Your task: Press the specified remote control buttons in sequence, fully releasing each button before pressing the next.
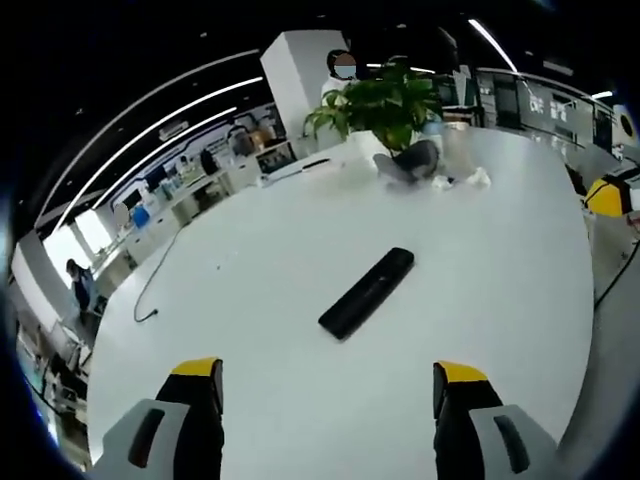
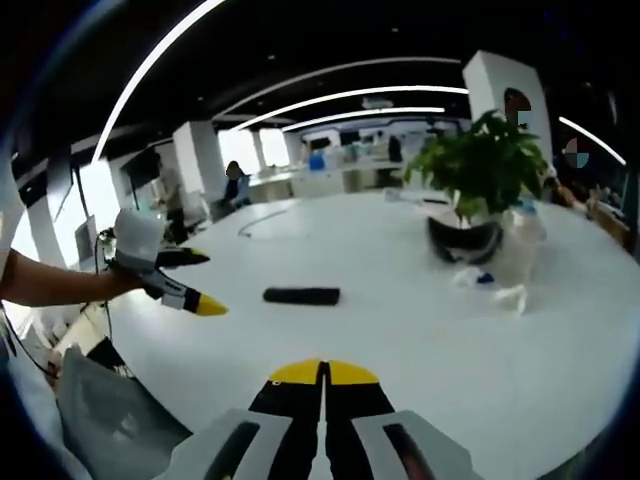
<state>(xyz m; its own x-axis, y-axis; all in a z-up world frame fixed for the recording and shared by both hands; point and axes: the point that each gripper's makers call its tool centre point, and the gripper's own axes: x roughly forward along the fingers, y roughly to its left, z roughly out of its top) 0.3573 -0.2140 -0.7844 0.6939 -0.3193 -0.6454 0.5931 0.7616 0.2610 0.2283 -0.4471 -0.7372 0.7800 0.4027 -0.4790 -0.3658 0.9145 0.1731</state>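
**On the white table: remote lies untouched**

Left gripper view: the left gripper (image 1: 325, 385) stands wide open above the round white table (image 1: 500, 290); the slim black rectangular remote control (image 1: 367, 292) lies ahead, apart from both jaws.

Right gripper view: the right gripper (image 2: 322, 372) has its jaws pressed together, empty; the remote lies beyond, near a leafy green potted plant (image 2: 480, 170).

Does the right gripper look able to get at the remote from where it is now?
Probably yes. Bare white table lies between the shut right gripper and the black remote; the left gripper hangs open off to one side, apart from it.
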